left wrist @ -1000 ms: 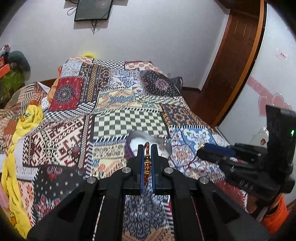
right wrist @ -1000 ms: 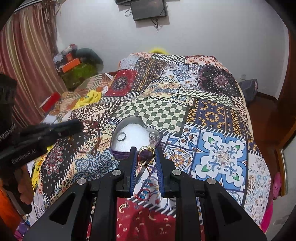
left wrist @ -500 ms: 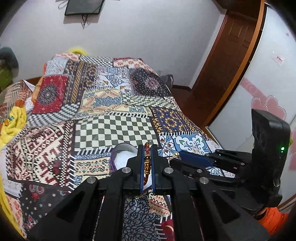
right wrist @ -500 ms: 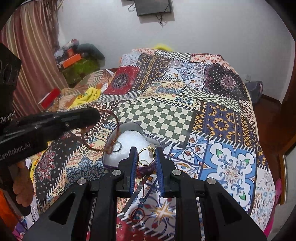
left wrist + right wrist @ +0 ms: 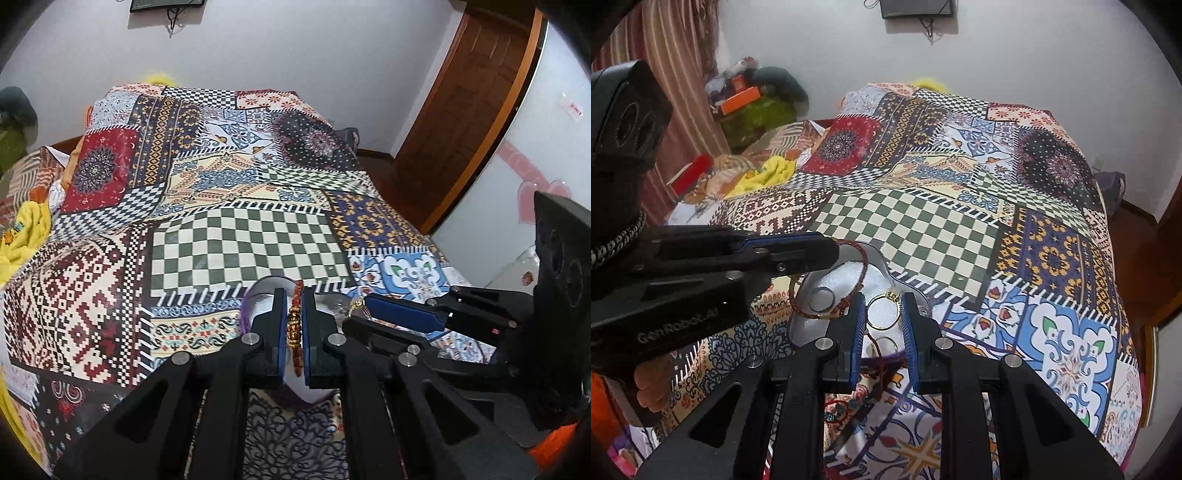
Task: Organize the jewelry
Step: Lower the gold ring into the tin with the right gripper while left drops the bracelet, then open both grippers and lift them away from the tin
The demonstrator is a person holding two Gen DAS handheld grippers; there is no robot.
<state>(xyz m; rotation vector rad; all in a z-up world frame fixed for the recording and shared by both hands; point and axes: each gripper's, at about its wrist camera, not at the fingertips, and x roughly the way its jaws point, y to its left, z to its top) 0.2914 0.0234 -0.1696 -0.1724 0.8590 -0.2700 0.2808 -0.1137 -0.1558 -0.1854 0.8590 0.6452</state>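
Hanging over the left half of the tin point(image 5: 882, 266), the bracelet point(image 5: 862, 267) is pinched edge-on in the closed left tongs point(image 5: 294, 325), loop dangling straight down onto the white padding. The right tongs point(image 5: 884, 325), nearer the tin's front, stand parted around the gold ring point(image 5: 884, 314), gripping nothing. A second ago both tongs stood back from the tin and the right pair held a purple-stoned piece.
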